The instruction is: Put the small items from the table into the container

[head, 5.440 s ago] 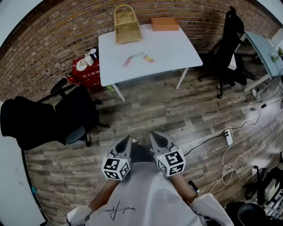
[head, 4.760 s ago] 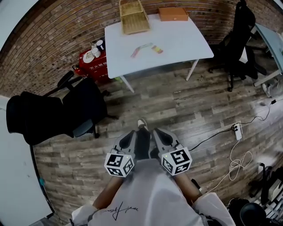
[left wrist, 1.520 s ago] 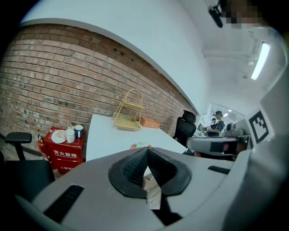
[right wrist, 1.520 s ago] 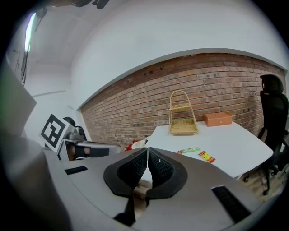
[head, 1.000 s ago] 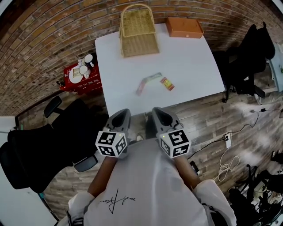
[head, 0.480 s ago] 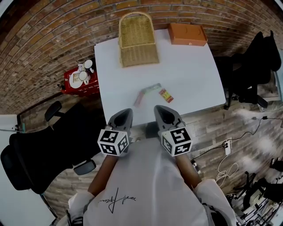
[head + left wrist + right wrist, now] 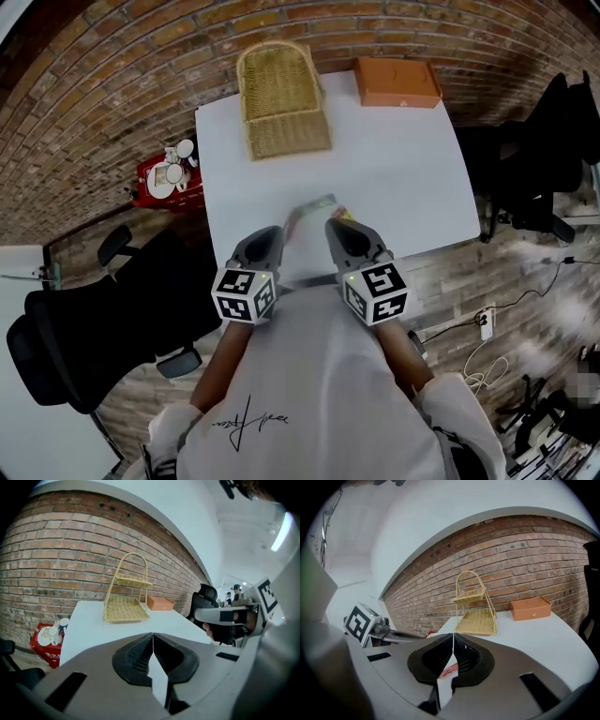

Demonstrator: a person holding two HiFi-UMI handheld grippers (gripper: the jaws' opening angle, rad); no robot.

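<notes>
woven wicker basket (image 7: 281,103), smooth matt white table (image 7: 403,178), rough brick wall (image 7: 94,112), wood-plank floor (image 7: 525,281)

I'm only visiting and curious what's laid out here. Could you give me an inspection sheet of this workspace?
Surface: white table, mostly bare.
Job's things: small packets near the front edge; wicker basket at the back, looks empty.
Clutter: orange box at the far right corner.
Grippers: left gripper and right gripper both shut, holding nothing.
Cables: power strip with white cable on the floor.
Surroundings: brick wall; black chairs on both sides; red crate with cups.
</notes>
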